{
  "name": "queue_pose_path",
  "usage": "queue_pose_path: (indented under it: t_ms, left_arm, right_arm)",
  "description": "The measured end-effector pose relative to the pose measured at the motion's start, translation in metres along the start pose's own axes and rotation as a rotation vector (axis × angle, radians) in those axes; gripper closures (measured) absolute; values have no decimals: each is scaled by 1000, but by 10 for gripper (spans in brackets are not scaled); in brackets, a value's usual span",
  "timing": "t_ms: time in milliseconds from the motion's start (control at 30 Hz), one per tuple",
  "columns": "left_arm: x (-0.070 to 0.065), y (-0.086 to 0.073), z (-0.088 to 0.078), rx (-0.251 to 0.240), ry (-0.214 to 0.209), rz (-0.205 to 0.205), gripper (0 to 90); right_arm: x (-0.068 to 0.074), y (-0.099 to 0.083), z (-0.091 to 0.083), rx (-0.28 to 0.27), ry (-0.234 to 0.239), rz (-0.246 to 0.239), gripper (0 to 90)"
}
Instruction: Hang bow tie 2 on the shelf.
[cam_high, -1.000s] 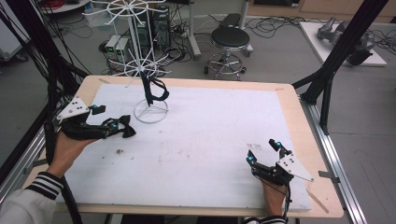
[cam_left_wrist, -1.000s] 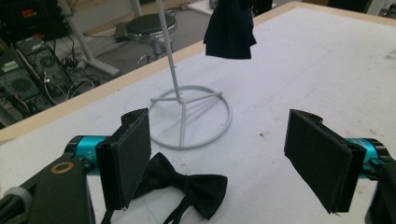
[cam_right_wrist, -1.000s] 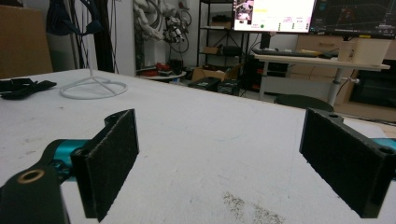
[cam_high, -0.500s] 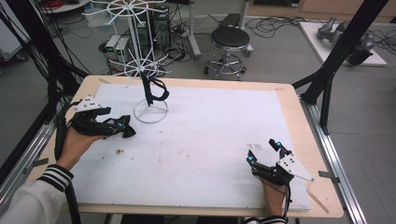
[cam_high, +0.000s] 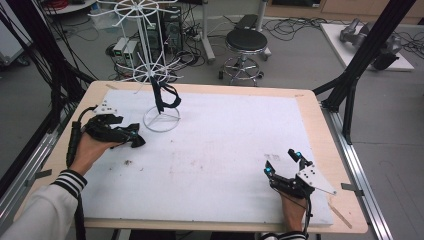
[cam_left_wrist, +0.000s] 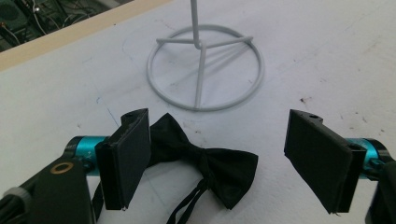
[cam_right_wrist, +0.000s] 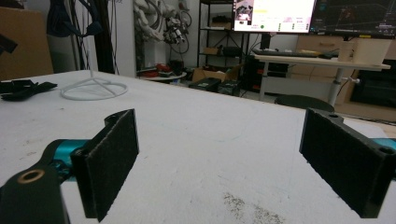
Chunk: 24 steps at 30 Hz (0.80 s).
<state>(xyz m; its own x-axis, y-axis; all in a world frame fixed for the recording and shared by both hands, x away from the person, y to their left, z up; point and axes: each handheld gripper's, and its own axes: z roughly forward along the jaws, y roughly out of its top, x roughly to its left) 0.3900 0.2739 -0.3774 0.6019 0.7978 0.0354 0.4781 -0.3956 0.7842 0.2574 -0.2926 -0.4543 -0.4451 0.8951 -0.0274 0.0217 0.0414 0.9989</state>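
White-covered table (cam_high: 225, 150) bears wire stand (cam_high: 161, 119) and bow tie (cam_left_wrist: 205, 161).

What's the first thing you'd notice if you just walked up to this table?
A black bow tie lies flat on the white table cover, right between the open jaws of the left tool. Just beyond it stands a tall white wire rack with a dark strap hanging on it. The right tool sits near the table's front right corner, open and holding nothing.
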Motion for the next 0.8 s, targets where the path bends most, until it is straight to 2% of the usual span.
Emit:
queue_pose_path:
  t_ms: [367, 800]
  left_arm:
    - [3, -1, 18, 76, 11, -39, 235]
    - [6, -5, 36, 155, 60, -104, 252]
  right_arm:
    - [0, 0, 0, -1, 0, 0, 112]
    - [0, 0, -1, 4, -3, 1, 112]
